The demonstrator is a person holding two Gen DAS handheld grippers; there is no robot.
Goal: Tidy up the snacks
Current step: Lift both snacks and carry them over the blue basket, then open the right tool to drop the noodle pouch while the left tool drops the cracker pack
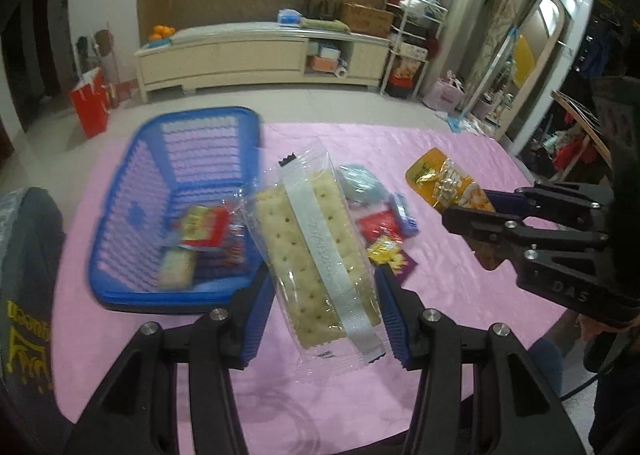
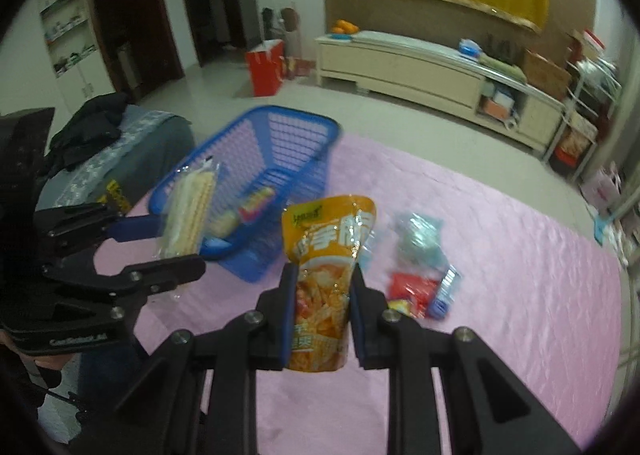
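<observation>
Snacks are in both hands at this moment, lifted above the pink bench. At the far left stands the blue basket, with a few small packets already inside, among them a red and yellow one. Just right of it, the left gripper pinches a clear cracker pack across its width, the blue fingers pressing on both long edges. The pack hangs over the bench beside the basket rim, not yet over the opening.

Further right, a small heap of loose snacks lies on the cloth: a pale blue packet, a red one, a yellow one and a little blue item. At the right, the right gripper squeezes an orange snack pouch near its lower part, so the top stands free above the fingers.

Risks, as I judge them: the crackers are brittle and can break under a hard squeeze, and the smooth film can slide out. The pouch is held low, so it may tip over. Both grippers may go to the same basket and bump each other, or push the light basket along the cloth.
</observation>
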